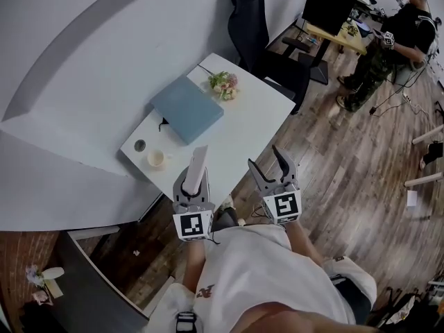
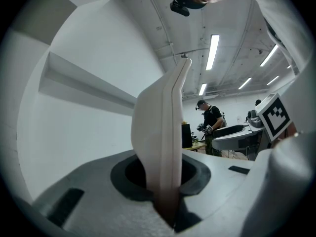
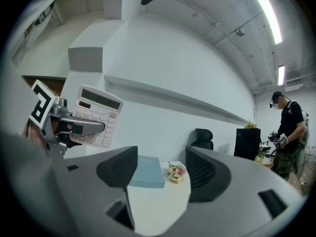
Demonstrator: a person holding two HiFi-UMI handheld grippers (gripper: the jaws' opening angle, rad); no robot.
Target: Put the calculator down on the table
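Observation:
A white calculator (image 1: 199, 164) stands on edge between the jaws of my left gripper (image 1: 196, 180), which is shut on its lower end. In the left gripper view the calculator (image 2: 160, 132) rises edge-on from between the pads. The right gripper view shows its keys and display (image 3: 97, 115), held in the left gripper (image 3: 74, 127). My right gripper (image 1: 274, 165) is open and holds nothing; its jaws (image 3: 160, 169) frame the white table (image 3: 158, 201). Both grippers hover at the near edge of the table (image 1: 250, 127).
On the table lie a blue-grey book (image 1: 187, 108), a small bunch of flowers (image 1: 224, 84), a cup (image 1: 156, 158) and a small dark disc (image 1: 140, 145). A black office chair (image 1: 253, 26) stands behind it. A person (image 1: 395, 37) stands at a far desk. A white wall runs along the left.

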